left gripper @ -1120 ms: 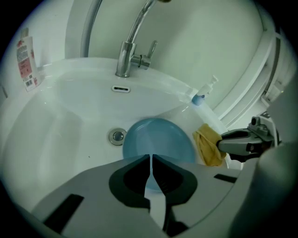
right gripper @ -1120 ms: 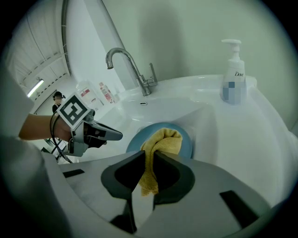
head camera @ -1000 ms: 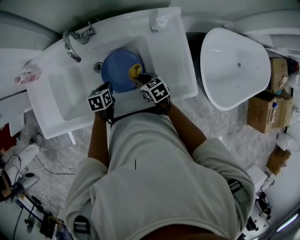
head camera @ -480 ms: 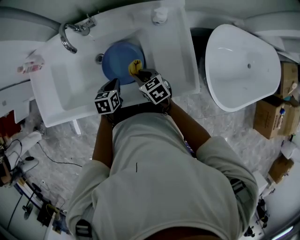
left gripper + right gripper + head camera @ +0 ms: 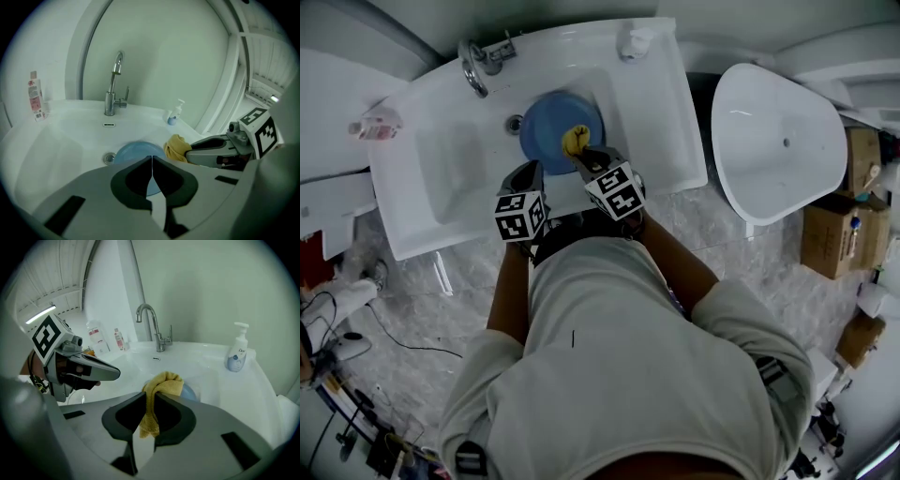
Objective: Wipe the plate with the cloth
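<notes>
A blue plate lies in the white sink basin, beside the drain. My right gripper is shut on a yellow cloth, which hangs over the plate's near right part. In the right gripper view the cloth is pinched between the jaws, with the plate behind it. My left gripper sits at the plate's near edge, shut and empty. The left gripper view shows the plate just beyond its closed jaws and the cloth to the right.
A chrome tap stands at the basin's far rim. A soap pump bottle is on the far right corner, a tube at the left. A white bathtub stands right of the sink. Cardboard boxes sit further right.
Both grippers have kept their place at the plate's near edge with the cloth still held. The head view has shifted, so the sink now sits further right in it.
</notes>
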Tool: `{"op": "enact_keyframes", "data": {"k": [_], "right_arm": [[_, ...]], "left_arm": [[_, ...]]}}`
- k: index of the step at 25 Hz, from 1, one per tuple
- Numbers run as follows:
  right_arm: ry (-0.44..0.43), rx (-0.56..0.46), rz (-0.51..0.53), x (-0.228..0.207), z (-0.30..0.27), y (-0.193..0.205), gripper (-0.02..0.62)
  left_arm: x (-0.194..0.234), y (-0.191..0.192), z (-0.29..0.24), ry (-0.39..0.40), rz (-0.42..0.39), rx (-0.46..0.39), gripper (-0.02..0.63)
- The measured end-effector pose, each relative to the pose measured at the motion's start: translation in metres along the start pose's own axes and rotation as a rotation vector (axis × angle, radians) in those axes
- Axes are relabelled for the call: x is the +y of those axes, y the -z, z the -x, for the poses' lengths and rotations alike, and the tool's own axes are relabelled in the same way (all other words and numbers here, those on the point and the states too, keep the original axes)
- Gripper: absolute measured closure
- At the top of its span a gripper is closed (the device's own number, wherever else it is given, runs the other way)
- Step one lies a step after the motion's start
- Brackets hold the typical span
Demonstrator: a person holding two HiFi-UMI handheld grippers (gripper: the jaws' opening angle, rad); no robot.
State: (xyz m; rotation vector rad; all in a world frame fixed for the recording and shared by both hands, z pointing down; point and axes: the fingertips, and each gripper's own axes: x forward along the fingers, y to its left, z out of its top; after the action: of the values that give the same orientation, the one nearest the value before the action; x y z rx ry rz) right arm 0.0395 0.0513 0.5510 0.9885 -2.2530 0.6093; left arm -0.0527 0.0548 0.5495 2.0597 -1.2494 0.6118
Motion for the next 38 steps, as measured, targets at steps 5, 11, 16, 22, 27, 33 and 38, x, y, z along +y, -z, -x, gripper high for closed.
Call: {"op": "enact_keyframes", "data": {"k": [5,11,16,22,27,33,38], "right_arm": [[0.081,-0.097,0.006,0.031,0.012,-0.022,0.541],[0.171,-0.211,-0.022,0.053,0.035,-0.048,0.541],[0.225,-0.300,-0.054,0.056,0.069,-0.068,0.541],[0.232,-0.392,-0.003,0.056,0.109,-0.105,0.541],[0.232,-0.478,0.051,0.050,0.142,-0.138,0.541],[0.250,-0.558,0.102,0.040,0.184,-0.160,0.541],[0.255,-0.586,0.107,0.032,0.204,-0.161,0.541]], "left_arm": [[0.013,-0.009,0.035,0.017,-0.026,-0.084,0.583],[0.011,-0.023,0.069,0.054,-0.072,-0.183,0.583],[-0.007,-0.045,0.092,0.076,-0.120,-0.266,0.583],[-0.023,-0.087,0.119,0.031,-0.168,-0.387,0.583],[-0.039,-0.124,0.142,-0.003,-0.196,-0.491,0.583],[-0.065,-0.157,0.172,-0.035,-0.259,-0.573,0.583],[-0.074,-0.169,0.186,-0.068,-0.235,-0.630,0.583]]}}
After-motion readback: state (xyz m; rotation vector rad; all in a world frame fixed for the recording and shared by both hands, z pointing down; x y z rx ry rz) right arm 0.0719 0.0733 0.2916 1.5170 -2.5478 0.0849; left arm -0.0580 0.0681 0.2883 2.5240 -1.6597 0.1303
